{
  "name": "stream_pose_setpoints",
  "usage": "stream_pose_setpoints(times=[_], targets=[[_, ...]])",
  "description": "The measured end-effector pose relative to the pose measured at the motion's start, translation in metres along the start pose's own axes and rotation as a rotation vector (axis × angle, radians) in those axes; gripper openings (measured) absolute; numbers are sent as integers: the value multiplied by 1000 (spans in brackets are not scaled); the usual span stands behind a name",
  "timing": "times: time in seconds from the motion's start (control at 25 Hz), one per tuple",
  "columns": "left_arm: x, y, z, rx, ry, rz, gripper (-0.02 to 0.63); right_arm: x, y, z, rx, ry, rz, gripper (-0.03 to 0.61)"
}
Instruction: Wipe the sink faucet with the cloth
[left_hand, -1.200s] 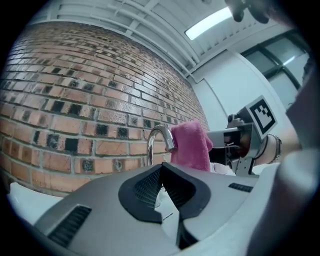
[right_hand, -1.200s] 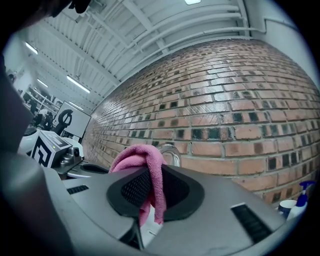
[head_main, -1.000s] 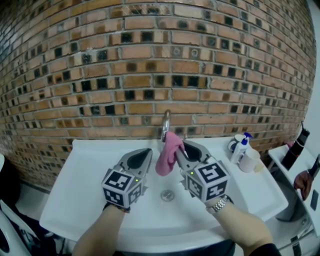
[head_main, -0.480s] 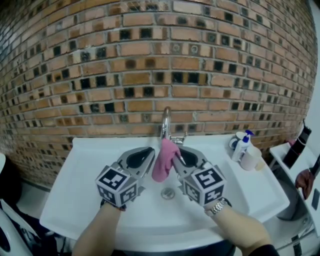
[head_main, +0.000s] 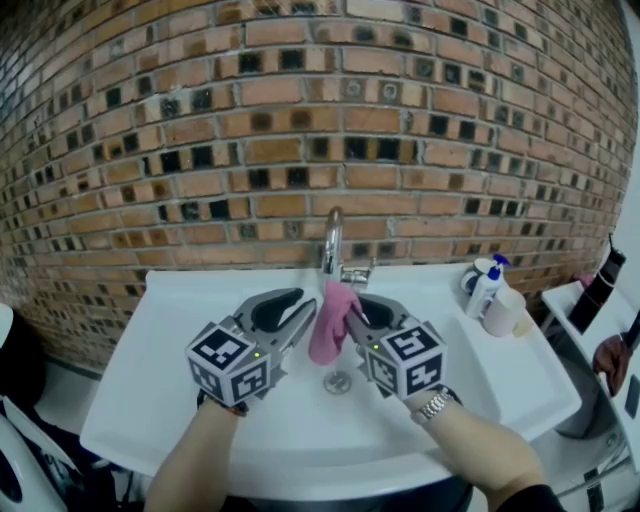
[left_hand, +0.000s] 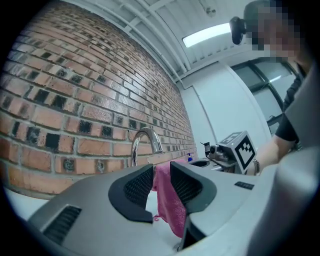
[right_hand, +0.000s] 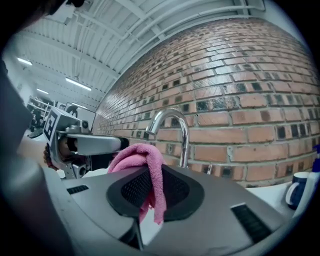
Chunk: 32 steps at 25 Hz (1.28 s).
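Head view: soft pink cloth (head_main: 330, 322) is hung long axis down over the white sink (head_main: 180, 330), just before the curved chrome faucet (head_main: 333, 240), pinched by the right gripper (head_main: 352, 320)
Left gripper view: left gripper (left_hand: 161, 176) jaws have just been opening, spread around the cloth
Right gripper view: ribbed pads are clamped on the folded cloth

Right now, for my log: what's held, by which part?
The pink terry cloth, clamped near its bunched top by the right gripper. The left gripper, jaws just opening, flanks it without pressing.
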<state>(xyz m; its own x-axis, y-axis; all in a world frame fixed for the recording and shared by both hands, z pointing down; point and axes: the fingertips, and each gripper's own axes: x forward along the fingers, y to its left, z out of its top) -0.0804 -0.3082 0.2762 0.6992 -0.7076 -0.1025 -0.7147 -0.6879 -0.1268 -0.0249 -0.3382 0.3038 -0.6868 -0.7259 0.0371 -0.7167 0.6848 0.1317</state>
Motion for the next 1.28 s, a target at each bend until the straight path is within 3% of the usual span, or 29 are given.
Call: stream_pose_setpoints(times=[0.36, 0.56, 0.84, 1.28], targets=[[1, 6, -6, 47, 32, 54, 107, 49, -35, -40, 136, 138, -84, 57], [3, 6, -9, 96, 57, 89, 48, 71, -50, -58, 217, 189, -119, 57], [3, 9, -12, 110, 62, 97, 15, 90, -60, -62, 262, 213, -141, 57], [4, 11, -14, 109, 76, 108, 15, 92, -63, -45, 270, 186, -130, 55]])
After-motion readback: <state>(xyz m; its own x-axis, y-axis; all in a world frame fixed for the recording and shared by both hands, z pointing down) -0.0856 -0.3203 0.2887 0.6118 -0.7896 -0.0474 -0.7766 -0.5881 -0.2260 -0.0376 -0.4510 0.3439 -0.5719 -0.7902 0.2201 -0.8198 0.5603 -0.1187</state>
